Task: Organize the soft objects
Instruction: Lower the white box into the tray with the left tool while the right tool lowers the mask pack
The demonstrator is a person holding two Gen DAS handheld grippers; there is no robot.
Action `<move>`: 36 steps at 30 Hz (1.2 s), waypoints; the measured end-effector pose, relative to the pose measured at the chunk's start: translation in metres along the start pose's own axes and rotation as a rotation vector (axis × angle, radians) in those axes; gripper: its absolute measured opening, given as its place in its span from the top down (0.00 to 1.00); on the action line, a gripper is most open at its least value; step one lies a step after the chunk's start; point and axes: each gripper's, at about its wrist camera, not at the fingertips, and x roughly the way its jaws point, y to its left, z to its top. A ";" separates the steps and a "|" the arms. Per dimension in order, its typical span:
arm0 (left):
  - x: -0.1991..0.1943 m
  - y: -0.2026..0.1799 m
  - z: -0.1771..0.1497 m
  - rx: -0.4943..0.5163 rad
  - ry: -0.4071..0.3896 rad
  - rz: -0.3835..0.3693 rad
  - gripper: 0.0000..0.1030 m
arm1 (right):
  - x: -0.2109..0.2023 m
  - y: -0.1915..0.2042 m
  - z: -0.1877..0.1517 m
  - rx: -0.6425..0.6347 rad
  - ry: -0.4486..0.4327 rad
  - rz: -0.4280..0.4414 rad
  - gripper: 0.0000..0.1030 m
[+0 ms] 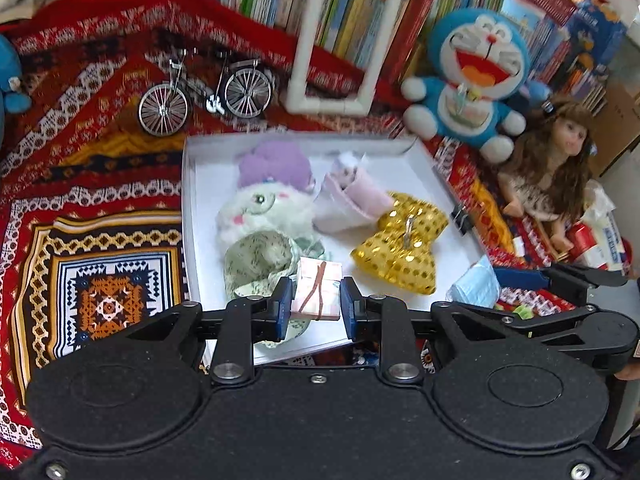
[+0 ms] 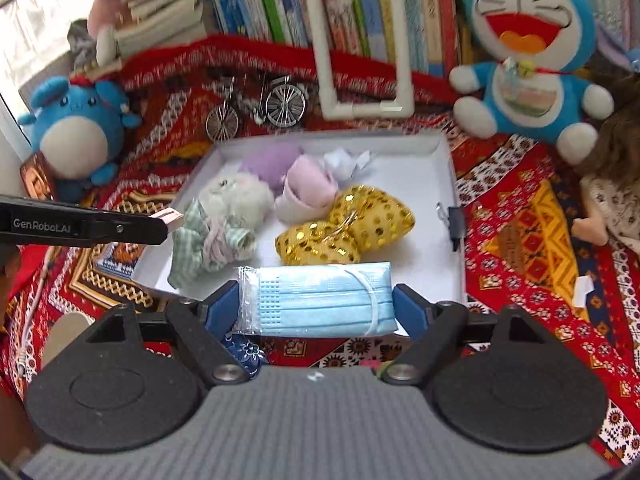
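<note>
The small pink folded cloth packet tied with a brown band (image 1: 317, 293) sits pinched between the narrowly set pads of the left hand-held gripper (image 1: 316, 304), over the near edge of the shallow white cardboard tray (image 1: 190, 216). The pale blue surgical mask in its clear plastic wrapper (image 2: 316, 300) is held lengthwise across the wide-set jaws of the right hand-held gripper (image 2: 318, 306), also above the tray's near edge.

The risk, as I judge it, is a drop short of the tray: both items hang right at the rim, so letting go too early would put them on the red patterned blanket (image 1: 100, 128). The slick wrapper could also slide out of a grip that only catches its ends, and the two hand-held grippers are close enough to knock each other.

The tray already holds a fluffy white plush with a lilac cap (image 1: 264, 204), a green checked fabric piece (image 1: 256, 258), a rolled pale pink cloth (image 1: 352, 204) and a gold sequinned bow (image 1: 400, 244). A black binder clip (image 1: 460, 216) grips its right wall.
</note>
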 end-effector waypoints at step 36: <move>0.040 0.013 0.018 0.009 0.062 0.101 0.59 | 0.060 0.002 0.024 0.055 0.061 -0.040 0.12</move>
